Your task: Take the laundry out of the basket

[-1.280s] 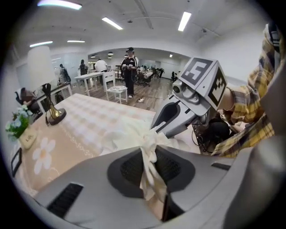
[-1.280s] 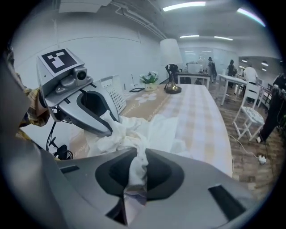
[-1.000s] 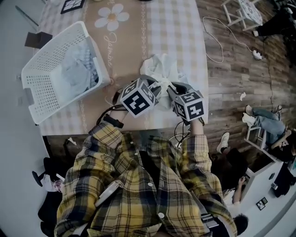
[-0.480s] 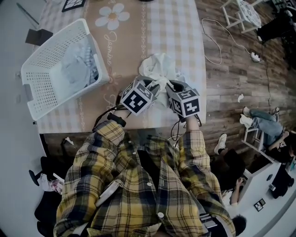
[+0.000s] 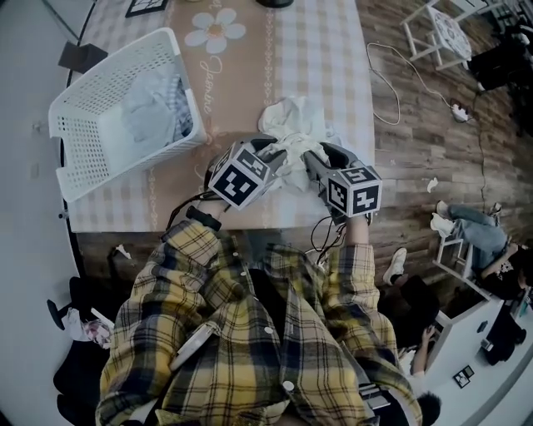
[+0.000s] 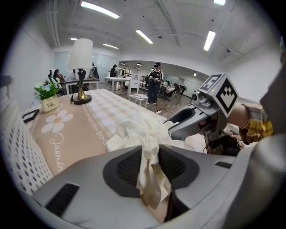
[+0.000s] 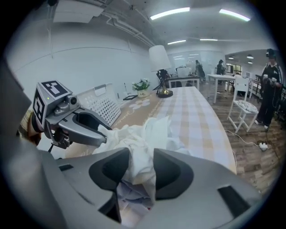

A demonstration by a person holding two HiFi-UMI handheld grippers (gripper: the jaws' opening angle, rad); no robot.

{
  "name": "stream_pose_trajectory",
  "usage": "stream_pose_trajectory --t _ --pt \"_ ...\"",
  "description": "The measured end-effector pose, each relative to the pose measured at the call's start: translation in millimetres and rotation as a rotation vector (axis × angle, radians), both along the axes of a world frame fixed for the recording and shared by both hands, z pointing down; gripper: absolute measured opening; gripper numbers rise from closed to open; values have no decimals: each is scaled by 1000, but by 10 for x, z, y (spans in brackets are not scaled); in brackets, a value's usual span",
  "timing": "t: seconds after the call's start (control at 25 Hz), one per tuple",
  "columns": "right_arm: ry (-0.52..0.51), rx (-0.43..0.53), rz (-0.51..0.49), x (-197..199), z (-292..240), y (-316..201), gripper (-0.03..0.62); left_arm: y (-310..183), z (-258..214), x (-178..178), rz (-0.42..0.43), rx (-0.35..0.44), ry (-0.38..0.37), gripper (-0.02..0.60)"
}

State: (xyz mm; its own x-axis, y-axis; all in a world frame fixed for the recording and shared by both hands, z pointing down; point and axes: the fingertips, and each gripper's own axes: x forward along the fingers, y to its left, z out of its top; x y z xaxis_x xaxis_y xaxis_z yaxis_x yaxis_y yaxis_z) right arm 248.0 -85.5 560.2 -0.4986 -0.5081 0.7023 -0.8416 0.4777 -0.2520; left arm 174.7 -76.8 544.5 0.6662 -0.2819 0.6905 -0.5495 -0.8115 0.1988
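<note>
A crumpled white garment (image 5: 291, 125) lies on the checked tablecloth near the table's front edge. My left gripper (image 5: 273, 154) reaches into it from the left and my right gripper (image 5: 315, 160) from the right. In the left gripper view a strip of the garment (image 6: 144, 134) hangs loosely between the left gripper's (image 6: 149, 167) pads. In the right gripper view a fold of it (image 7: 143, 134) lies slack in the right gripper's (image 7: 142, 172) wider gap. Both pairs of jaws have just been opening. The white laundry basket (image 5: 92, 108) stands tilted at the left, with pale clothes (image 5: 150, 112) inside.
A table lamp (image 6: 81, 67) and a small potted plant (image 6: 48, 96) stand at the table's far end. The table's front edge (image 5: 250, 226) runs just below the grippers. A cable (image 5: 391, 75) and a white chair (image 5: 437, 25) are on the wooden floor at the right.
Both grippers stay at the white garment near the front edge and have drawn slightly apart. The head view has shifted, so the basket sits higher in the picture.
</note>
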Motion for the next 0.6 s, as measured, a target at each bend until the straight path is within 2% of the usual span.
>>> stream_pose_trajectory --t 0.12,0.28,0.4,0.48,0.56,0.6 --pt "-58 40 8 19 -283 23 201 30 -200 -64 -8 25 45 187" --pt "-142 147 36 -21 -812 37 201 113 -560 -162 2 79 106 193" --pt "-194 255 46 -136 -1247 7 201 158 -920 -216 2 120 198 195" --pt "-275 332 47 -277 -1573 -15 198 149 -1203 -284 -11 155 269 195" --pt "-363 406 45 -434 -1917 -15 133 146 -1514 -380 -22 197 337 195" --pt "-393 439 40 -514 -2078 -13 131 149 -1673 -439 -27 219 368 195"
